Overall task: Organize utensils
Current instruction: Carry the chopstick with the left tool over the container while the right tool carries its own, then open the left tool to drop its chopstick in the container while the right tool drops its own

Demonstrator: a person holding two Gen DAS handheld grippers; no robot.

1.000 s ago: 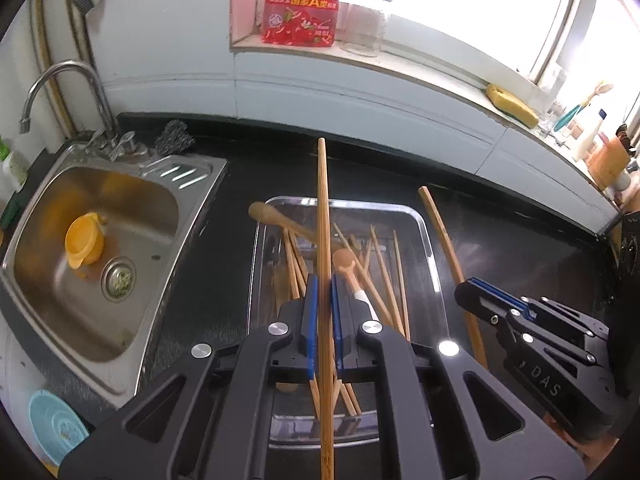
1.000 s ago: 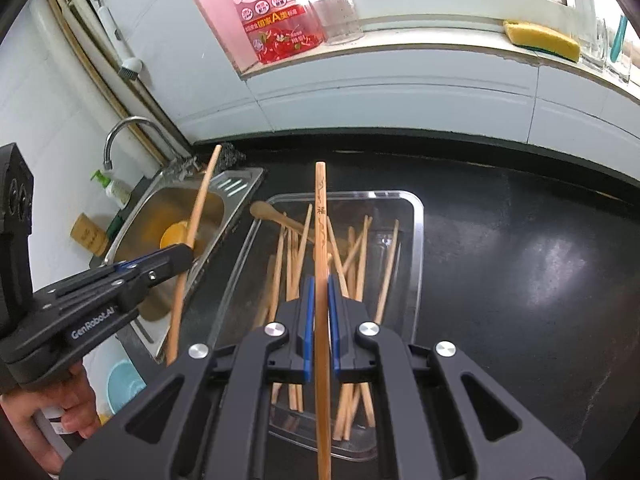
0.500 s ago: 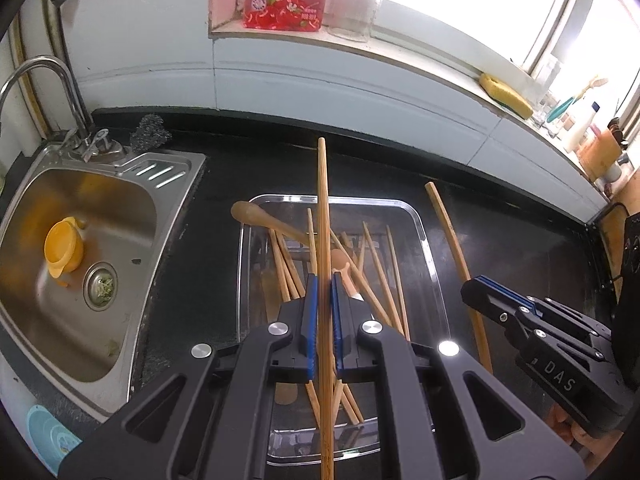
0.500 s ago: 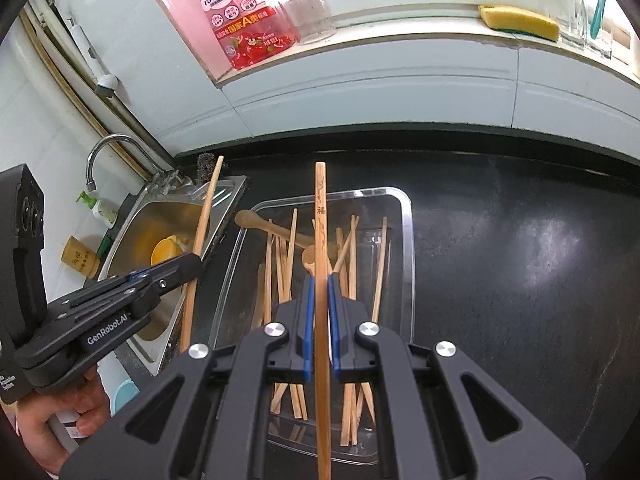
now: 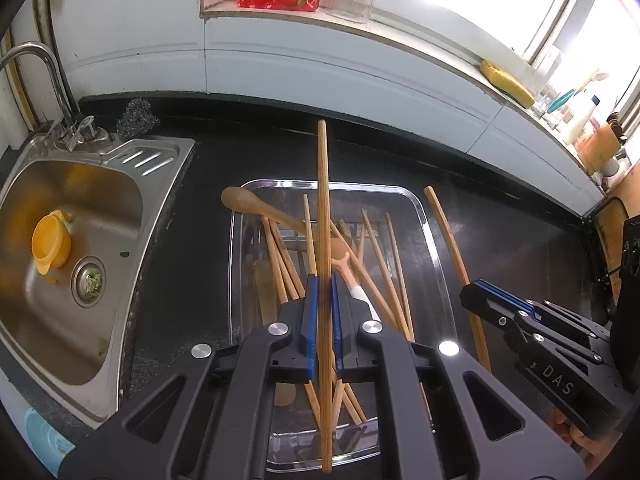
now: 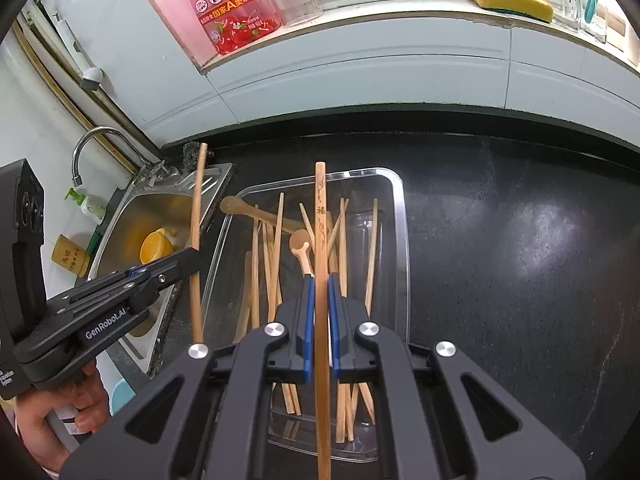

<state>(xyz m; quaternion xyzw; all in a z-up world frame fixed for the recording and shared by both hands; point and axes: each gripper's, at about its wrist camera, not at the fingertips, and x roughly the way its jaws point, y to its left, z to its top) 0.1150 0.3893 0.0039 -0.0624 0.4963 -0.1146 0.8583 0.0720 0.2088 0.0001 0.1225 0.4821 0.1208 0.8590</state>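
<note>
A single wooden chopstick is pinched between the blue pads of the left gripper, whose jaws are pressed onto it, and it is held lengthwise above the clear plastic tray. A second chopstick, an engraved chopstick, is clamped in the same manner by the right gripper, also above the tray. Inside the tray, loose chopsticks are seen lying crossed, with a small wooden spoon among them and a larger wooden spoon resting over the tray's far left corner. The tray is set on the black countertop. To the left of the tray, a steel sink is found, with a yellow cup inside.
</note>
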